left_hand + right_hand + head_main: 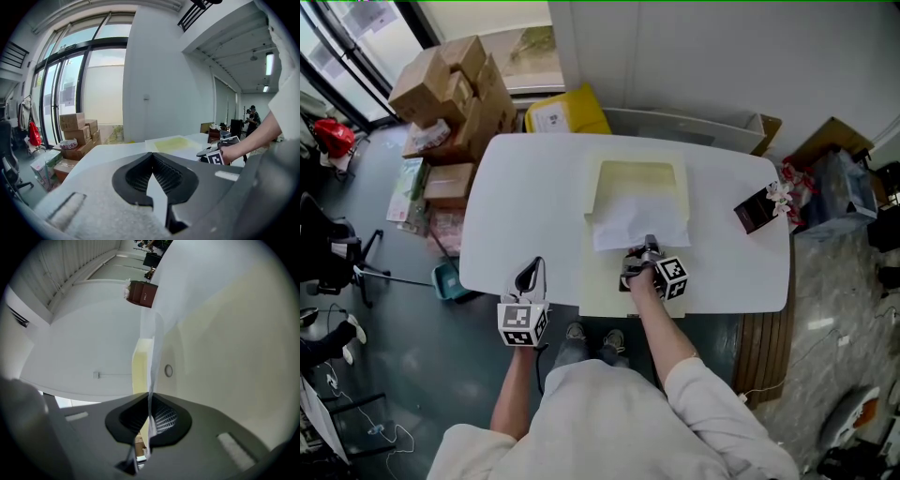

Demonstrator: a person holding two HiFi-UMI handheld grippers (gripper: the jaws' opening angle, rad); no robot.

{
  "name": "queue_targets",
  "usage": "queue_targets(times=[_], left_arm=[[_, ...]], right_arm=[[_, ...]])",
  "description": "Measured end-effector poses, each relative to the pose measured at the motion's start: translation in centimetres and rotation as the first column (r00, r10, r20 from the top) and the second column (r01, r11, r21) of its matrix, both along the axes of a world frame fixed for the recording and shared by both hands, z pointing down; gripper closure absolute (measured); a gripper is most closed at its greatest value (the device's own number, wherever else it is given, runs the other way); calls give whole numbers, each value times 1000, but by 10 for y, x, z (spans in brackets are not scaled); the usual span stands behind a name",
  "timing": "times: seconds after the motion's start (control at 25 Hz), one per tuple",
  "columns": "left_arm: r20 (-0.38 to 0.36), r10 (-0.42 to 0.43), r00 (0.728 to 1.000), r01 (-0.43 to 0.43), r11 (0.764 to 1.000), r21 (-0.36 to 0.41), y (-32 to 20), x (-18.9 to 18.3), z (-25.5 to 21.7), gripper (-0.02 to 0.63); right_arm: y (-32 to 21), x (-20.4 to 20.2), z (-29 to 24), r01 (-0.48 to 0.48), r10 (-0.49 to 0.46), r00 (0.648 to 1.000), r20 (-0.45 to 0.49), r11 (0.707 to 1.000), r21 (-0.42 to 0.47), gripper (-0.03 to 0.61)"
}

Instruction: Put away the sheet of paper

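While right tongs (649, 247) are clamping the sheet of paper (628, 225), I am aiming it flat into the folder (600, 281), left tongs (532, 274) shut.

The sheet of paper (637, 223) is thin matt white paper, the table (525, 216) smooth with slight sheen, the boxes (455, 89) matt brown cardboard
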State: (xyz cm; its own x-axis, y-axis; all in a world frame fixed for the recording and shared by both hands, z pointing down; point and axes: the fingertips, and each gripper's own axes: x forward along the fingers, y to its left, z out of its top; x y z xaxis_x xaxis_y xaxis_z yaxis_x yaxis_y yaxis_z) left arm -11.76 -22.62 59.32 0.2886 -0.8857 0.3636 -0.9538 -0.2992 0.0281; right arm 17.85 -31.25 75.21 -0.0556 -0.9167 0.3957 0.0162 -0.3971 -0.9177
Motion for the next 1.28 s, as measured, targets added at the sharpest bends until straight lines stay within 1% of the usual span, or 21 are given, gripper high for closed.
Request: queue_targets(times=[0.32,0.6,0.92,1.28], left_arm=[[-18,44,999,-44,999,10,-20,5,1,614],[-42,97,994,-96,995,15,-56,-1,6,614],[-58,131,990,-131,991,-7,-87,-2,17,614],[-60,131,989,-133,991,-28,-106,-7,24,614]], right_arm=[[-7,-2,-3,-31,31,999,-7,999,17,576],[-19,-6,3,-68,68,997,-31,998,-7,575],[-46,-7,4,-83,83,995,-52,997,-3,575],[-73,-6,11,-82,80,995,-60,996,-19,575]])
